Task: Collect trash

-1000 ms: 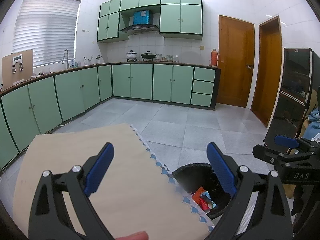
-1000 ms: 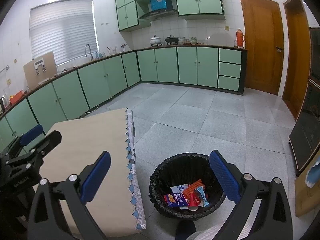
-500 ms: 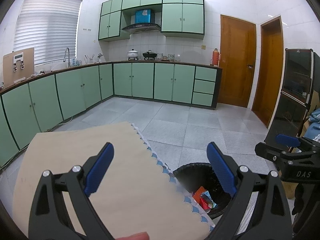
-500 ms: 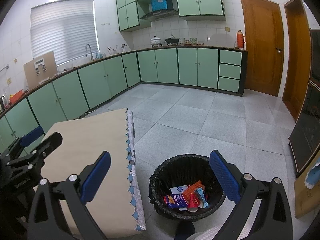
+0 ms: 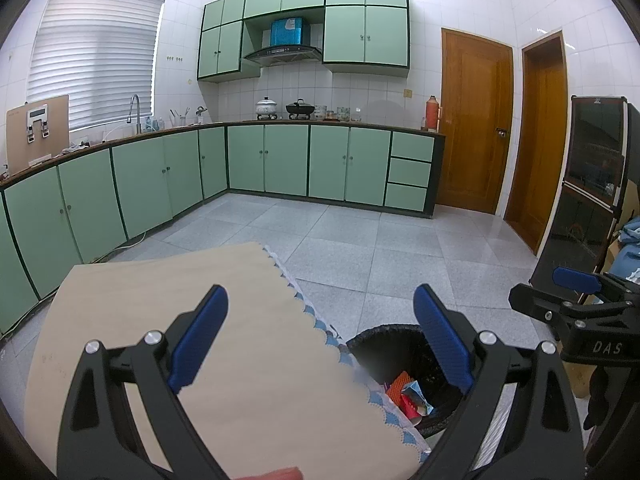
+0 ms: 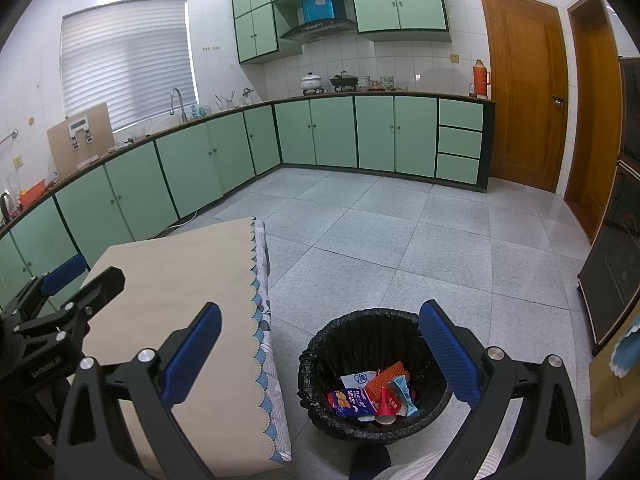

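Observation:
A black-lined trash bin [image 6: 320, 360] stands on the floor right of the table, holding several colourful wrappers [image 6: 372, 394]. In the left wrist view the bin [image 5: 384, 344] shows partly behind the table edge, with wrappers [image 5: 410, 398] inside. My left gripper [image 5: 320, 340] hangs open above the beige tablecloth [image 5: 200, 292], nothing between its blue fingers. My right gripper [image 6: 320, 348] is open over the bin, empty. From the left wrist view the right gripper [image 5: 576, 304] appears at the right; from the right wrist view the left gripper [image 6: 76, 280] appears at the left.
The table [image 6: 180, 280] carries a beige cloth with a blue scalloped edge. Green cabinets [image 6: 200, 160] line the left and far walls. Two wooden doors [image 6: 524, 92] stand at the right, and a dark cabinet [image 5: 588, 200] beside them. Grey tiled floor [image 6: 400, 232] stretches ahead.
Both views have tilted up very slightly; the grippers stay open and hold their places over the table and bin.

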The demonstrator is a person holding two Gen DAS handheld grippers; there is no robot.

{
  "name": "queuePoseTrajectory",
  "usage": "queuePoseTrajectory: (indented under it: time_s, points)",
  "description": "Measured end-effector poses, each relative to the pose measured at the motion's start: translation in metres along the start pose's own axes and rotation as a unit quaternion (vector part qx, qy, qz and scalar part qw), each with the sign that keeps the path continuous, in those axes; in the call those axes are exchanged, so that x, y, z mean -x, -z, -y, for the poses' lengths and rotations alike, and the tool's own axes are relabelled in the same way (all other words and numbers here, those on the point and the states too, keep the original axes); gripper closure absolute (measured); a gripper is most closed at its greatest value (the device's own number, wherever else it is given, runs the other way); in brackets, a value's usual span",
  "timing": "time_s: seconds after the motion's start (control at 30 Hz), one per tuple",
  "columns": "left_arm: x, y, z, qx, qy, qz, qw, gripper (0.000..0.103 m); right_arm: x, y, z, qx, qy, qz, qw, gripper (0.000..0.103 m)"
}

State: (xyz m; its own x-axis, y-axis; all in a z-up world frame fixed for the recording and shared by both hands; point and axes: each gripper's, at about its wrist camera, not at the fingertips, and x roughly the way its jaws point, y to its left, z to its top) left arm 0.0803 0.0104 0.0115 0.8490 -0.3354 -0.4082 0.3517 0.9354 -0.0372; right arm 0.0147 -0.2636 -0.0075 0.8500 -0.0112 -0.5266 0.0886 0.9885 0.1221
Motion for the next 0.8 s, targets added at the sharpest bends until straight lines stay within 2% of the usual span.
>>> queuePoseTrajectory:
  time_s: [0.8]
  points:
    - [-0.0038, 0.0069, 0.0028, 0.001, -0.001, -0.006, 1.0, 0.012, -0.0025, 0.0004, 0.0007, 0.001, -0.001, -0.001, 1.0, 0.006]
